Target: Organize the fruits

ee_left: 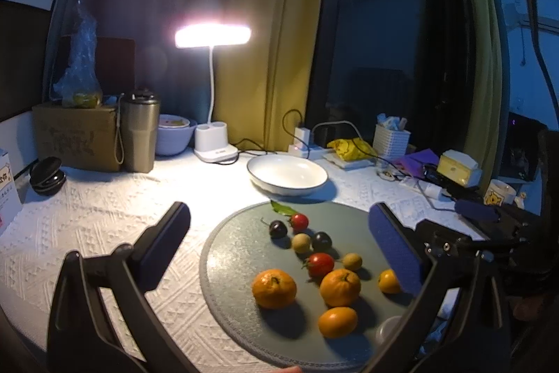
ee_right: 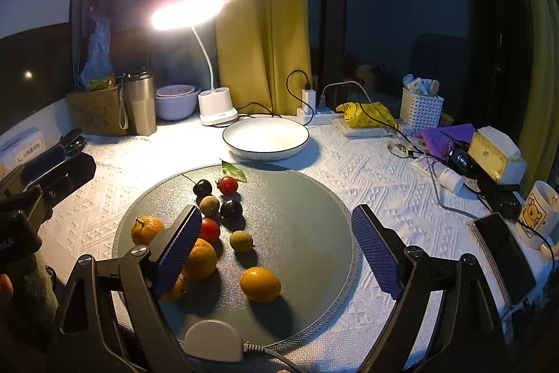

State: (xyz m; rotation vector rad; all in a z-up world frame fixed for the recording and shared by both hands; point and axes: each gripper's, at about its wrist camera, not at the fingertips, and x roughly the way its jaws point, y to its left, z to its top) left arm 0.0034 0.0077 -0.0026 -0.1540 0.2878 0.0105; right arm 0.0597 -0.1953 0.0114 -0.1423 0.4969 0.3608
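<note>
- Left wrist view: the table (ee_left: 104, 215), under a white textured cloth, carries everything and fills the lower half of the scene.
- The round grey mat (ee_left: 237, 268) lies on the table near the front edge, with all the loose fruit on it.
- The white bowl (ee_left: 287, 175) stands just beyond the mat's far rim, and nothing shows inside it.
- The lit desk lamp (ee_left: 213, 142) stands behind the bowl, beside a metal tumbler (ee_left: 139, 131).
- The left tool (ee_left: 279, 254) hovers above the mat with its two fingers wide apart and nothing between the pads; the fruit lies below and between them, nearer the right-hand finger.
- The right tool (ee_right: 276, 243) likewise has its fingers spread and grips nothing; most fruit sits towards its left-hand finger, which hides part of one orange.
- Two oranges (ee_left: 274, 288) rest at the near side of the mat, close together but apart.
- An oval yellow-orange fruit (ee_left: 337, 321) lies nearest the front, below the oranges.
- Two red tomatoes (ee_left: 319, 264), two dark cherries (ee_left: 278, 229) and two small brownish fruits (ee_left: 301, 242) cluster behind the oranges.
- A green leaf (ee_left: 281, 208) lies at the mat's far rim, just beside the far tomato.
</note>
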